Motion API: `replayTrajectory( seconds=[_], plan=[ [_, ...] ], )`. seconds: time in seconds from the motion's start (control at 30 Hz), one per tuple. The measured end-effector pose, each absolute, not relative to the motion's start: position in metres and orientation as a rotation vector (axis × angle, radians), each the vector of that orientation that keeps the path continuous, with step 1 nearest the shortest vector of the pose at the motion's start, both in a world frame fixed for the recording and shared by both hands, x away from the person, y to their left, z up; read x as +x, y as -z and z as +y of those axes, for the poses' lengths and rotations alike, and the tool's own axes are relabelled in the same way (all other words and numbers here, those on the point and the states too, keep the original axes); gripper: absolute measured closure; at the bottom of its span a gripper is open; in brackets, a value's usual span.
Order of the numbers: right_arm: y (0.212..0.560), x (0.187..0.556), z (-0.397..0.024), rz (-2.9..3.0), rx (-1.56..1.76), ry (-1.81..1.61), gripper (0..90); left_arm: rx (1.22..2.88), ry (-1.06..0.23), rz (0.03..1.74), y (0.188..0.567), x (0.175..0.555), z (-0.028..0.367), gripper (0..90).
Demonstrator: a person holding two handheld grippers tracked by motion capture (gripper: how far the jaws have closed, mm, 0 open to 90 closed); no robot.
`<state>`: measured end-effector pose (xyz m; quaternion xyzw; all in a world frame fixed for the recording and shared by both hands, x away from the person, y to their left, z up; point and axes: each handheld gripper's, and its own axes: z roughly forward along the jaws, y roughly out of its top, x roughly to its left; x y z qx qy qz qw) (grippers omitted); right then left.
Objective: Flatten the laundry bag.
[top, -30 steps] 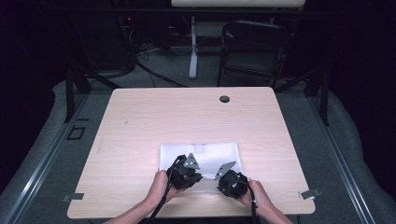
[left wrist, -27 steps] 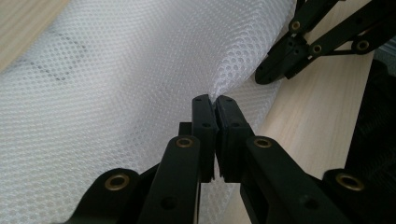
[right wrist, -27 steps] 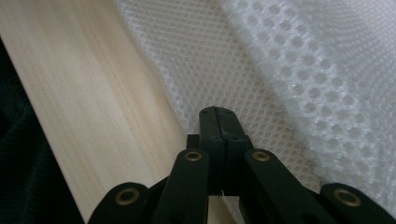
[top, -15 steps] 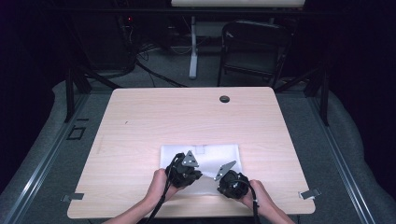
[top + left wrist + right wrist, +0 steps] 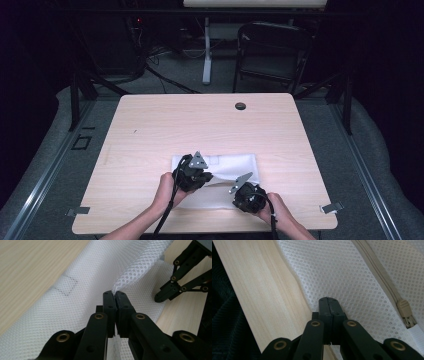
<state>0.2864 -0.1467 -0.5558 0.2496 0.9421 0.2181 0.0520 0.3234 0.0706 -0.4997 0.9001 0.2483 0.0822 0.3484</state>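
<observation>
White mesh bag [image 5: 220, 172] lies near the table's [image 5: 150, 130] front edge, both grippers clamped tight on it: left gripper [image 5: 115, 296] pinching a raised fold, right gripper [image 5: 329, 301] its near edge. Thin slippery netting could slide free or snag if the two pull apart unevenly.

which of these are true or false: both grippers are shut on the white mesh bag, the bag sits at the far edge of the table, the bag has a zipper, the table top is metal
Both grippers, left gripper and right gripper, are shut on the white mesh bag: true.
The bag sits at the far edge of the table: false, it lies near the person's edge.
The bag has a zipper: true.
The table top is metal: false, it is light wood.
</observation>
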Motion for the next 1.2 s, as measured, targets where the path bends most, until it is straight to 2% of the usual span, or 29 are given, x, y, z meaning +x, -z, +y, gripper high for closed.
replayTrajectory(
  seconds=[0.4, 1.2],
  plan=[
    [0.556, 0.286, -0.147, 2.865, 0.747, -0.655, 90.0, 2.308, -0.262, 0.664, 0.484, 0.34, 0.07, 87.5],
    [0.555, 0.285, -0.146, 2.89, 0.747, -0.654, 90.0, 2.365, -0.439, 0.671, 0.454, 0.375, 0.062, 87.6]
  ],
)
